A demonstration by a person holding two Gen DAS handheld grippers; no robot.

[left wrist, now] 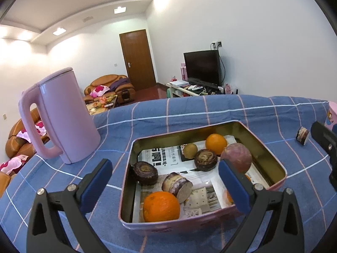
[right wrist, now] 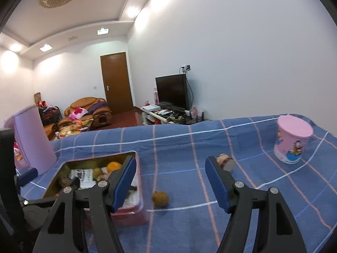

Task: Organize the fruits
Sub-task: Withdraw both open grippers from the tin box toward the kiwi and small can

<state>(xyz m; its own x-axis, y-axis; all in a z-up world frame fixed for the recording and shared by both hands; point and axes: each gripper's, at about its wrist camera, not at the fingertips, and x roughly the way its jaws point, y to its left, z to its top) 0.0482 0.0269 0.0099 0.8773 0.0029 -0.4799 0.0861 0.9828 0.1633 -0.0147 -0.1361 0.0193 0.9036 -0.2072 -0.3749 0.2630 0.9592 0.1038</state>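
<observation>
Left wrist view: pink tin [left wrist: 202, 221] on the table [left wrist: 252, 109] holds two oranges [left wrist: 161, 206], three brown cakes [left wrist: 205, 159], one kiwi [left wrist: 190, 150], one reddish fruit [left wrist: 237, 158]. Left gripper [left wrist: 166, 184] gapes empty. Right wrist view: one kiwi [right wrist: 160, 198], one cake [right wrist: 226, 161] lie outside; right gripper [right wrist: 171, 186] apart, empty.

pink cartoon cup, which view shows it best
The right wrist view: the pink cartoon cup stands whole on the blue checked cloth, lid and printed figures clear. The left wrist view catches only a sliver of it at the right edge.
</observation>
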